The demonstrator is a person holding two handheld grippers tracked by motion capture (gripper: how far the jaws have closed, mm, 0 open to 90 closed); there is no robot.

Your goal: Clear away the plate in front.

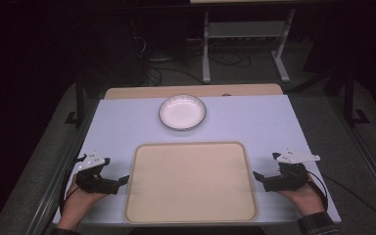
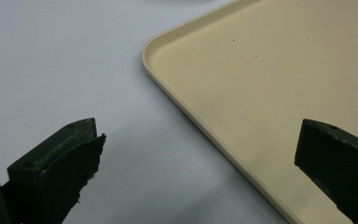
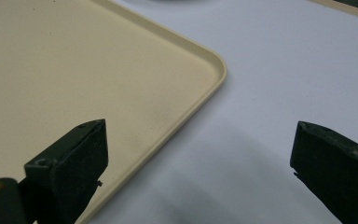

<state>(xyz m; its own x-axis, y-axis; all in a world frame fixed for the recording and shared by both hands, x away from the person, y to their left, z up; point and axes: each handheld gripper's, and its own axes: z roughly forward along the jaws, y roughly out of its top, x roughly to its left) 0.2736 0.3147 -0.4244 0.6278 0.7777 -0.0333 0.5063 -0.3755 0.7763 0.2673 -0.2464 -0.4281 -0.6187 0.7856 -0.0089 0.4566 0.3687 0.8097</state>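
A beige tray (image 1: pixel 191 182) lies empty on the white table near its front edge. Behind it sits an empty white plate (image 1: pixel 182 112) with a dark rim. My left gripper (image 1: pixel 123 179) is held low at the tray's left edge, open, jaws pointing right. In the left gripper view the tray's rim (image 2: pixel 186 109) runs between the wide-apart jaws of the left gripper (image 2: pixel 200 149). My right gripper (image 1: pixel 256 175) sits at the tray's right edge, open, jaws pointing left. In the right gripper view the tray's corner (image 3: pixel 216 63) lies ahead of the right gripper (image 3: pixel 200 149), whose jaws straddle the rim.
The white table top (image 1: pixel 254 122) has a wooden strip (image 1: pixel 191 91) along its far edge. A metal frame (image 1: pixel 245 44) stands on the dark floor behind the table. Bare table shows on both sides of the plate.
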